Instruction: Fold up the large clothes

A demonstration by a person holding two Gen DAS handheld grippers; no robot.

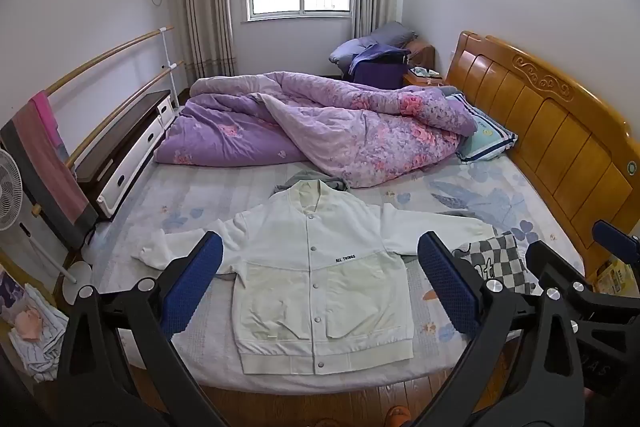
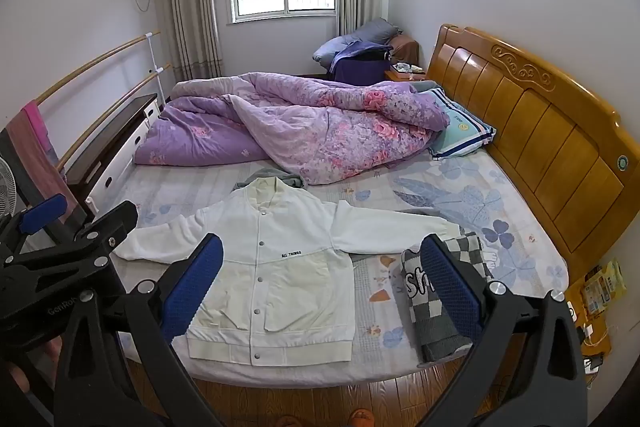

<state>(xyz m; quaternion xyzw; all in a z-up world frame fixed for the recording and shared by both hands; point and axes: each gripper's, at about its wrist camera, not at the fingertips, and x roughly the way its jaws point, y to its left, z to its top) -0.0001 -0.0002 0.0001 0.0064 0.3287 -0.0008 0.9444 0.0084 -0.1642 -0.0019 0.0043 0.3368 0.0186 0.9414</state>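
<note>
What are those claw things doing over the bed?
A person holds a gripper in each hand, getting ready to fold the white jacket spread flat on the bed, sleeves out and snaps closed. The left gripper and right gripper both hang open above the bed, touching nothing. A checkered garment lies folded beside the jacket, and a purple floral quilt is bunched behind.

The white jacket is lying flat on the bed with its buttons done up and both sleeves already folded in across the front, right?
Not quite. The white jacket does lie flat on the bed, buttoned up, but its sleeves aren't folded in. Both stick straight out to the sides. The left wrist view shows this clearly.
</note>
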